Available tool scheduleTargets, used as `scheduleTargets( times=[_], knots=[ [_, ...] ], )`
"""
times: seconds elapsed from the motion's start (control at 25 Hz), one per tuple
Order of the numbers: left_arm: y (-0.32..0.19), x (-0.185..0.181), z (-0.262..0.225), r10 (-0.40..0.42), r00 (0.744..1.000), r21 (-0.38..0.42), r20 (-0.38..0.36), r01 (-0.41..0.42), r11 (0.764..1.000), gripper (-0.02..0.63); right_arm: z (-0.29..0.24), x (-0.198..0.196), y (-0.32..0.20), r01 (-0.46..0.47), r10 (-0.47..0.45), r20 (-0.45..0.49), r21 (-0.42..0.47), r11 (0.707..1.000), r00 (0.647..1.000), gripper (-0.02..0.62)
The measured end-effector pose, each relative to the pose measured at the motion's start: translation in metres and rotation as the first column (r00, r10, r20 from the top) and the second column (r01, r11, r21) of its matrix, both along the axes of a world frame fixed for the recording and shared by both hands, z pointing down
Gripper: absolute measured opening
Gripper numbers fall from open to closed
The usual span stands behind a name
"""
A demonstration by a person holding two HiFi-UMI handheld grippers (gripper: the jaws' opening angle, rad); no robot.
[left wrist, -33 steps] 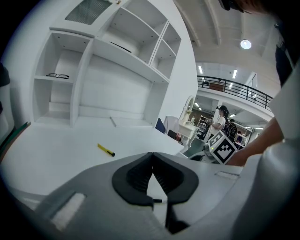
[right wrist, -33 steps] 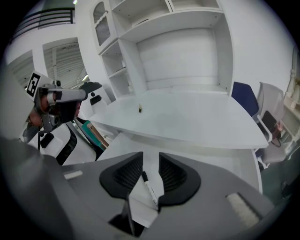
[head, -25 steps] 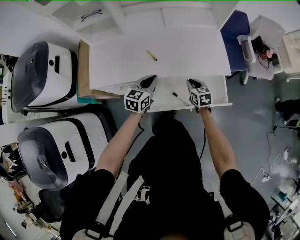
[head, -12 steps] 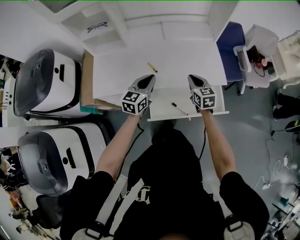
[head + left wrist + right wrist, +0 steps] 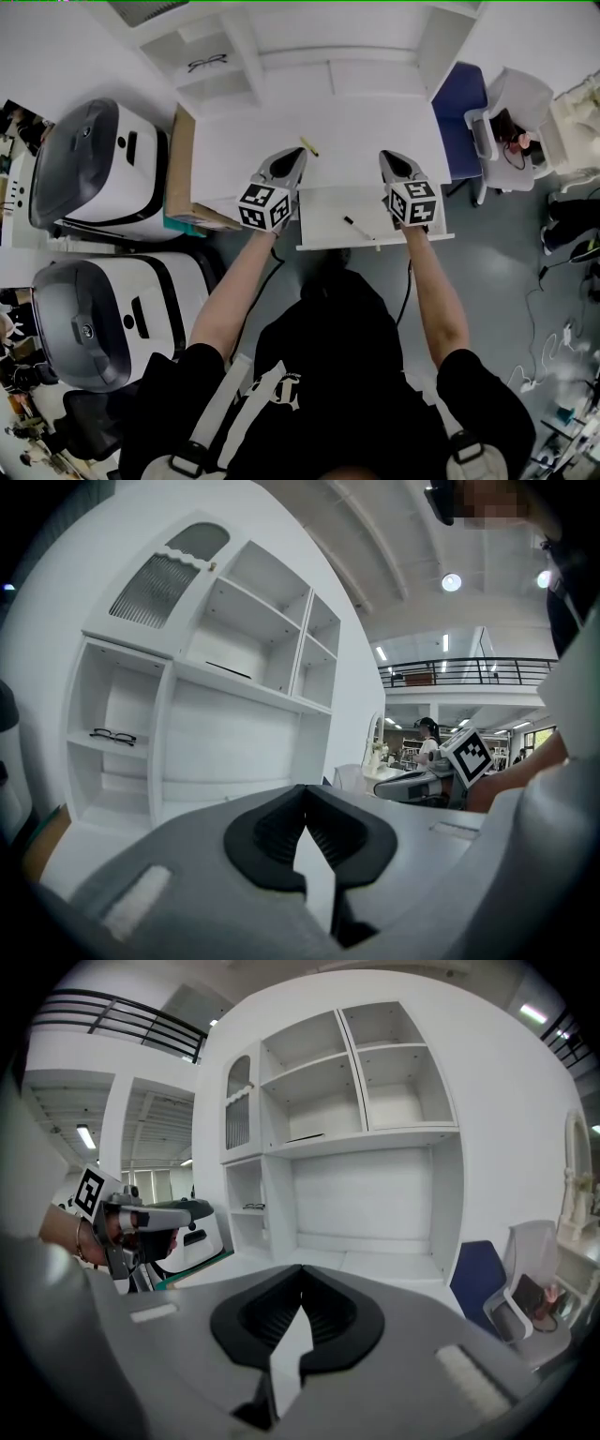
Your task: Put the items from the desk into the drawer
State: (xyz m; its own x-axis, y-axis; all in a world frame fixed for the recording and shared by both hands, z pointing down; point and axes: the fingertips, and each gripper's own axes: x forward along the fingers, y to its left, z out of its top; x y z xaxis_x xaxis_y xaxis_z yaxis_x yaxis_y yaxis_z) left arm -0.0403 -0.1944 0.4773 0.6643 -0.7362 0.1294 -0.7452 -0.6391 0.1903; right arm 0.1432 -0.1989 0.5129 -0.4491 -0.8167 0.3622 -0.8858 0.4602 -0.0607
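A yellow pen (image 5: 308, 146) lies on the white desk (image 5: 366, 131), just beyond my left gripper (image 5: 292, 156). Below the desk's front edge the drawer (image 5: 323, 223) stands pulled out, with a black pen (image 5: 357, 228) lying inside it. My left gripper hangs over the drawer's left end, and my right gripper (image 5: 391, 157) over its right end. In the left gripper view the left gripper (image 5: 305, 790) has its jaws shut with nothing between them. The right gripper (image 5: 302, 1270) is likewise shut and empty in its own view. Both point at the white shelf unit.
Black glasses (image 5: 207, 64) rest on a shelf at the desk's back left. Two large white machines (image 5: 89, 169) (image 5: 103, 314) and a cardboard box (image 5: 178, 173) crowd the left side. A blue chair (image 5: 466, 98) stands at the right.
Both grippers have lifted from down by the drawer and now sit higher, over the desk's front edge. The black pen has stayed in the drawer and the yellow pen on the desk.
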Motion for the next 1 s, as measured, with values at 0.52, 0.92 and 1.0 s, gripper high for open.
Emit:
scheduleTargets(
  times=[0.52, 0.92, 1.0],
  knots=[
    [0.009, -0.010, -0.011, -0.011, 1.000, 0.011, -0.011, 0.011, 1.000, 0.005, -0.016, -0.010, 0.009, 0.016, -0.016, -0.001, 0.027, 1.000, 1.000, 0.127],
    [0.016, -0.019, -0.006, -0.035, 0.999, 0.001, -0.005, 0.035, 0.999, 0.005, -0.014, -0.021, 0.010, 0.059, -0.058, -0.012, 0.023, 0.998, 0.998, 0.169],
    [0.016, -0.023, -0.003, -0.046, 0.999, -0.006, 0.001, 0.046, 0.999, 0.005, -0.012, -0.025, 0.006, 0.069, -0.069, -0.013, 0.017, 0.997, 0.998, 0.169]
  ],
)
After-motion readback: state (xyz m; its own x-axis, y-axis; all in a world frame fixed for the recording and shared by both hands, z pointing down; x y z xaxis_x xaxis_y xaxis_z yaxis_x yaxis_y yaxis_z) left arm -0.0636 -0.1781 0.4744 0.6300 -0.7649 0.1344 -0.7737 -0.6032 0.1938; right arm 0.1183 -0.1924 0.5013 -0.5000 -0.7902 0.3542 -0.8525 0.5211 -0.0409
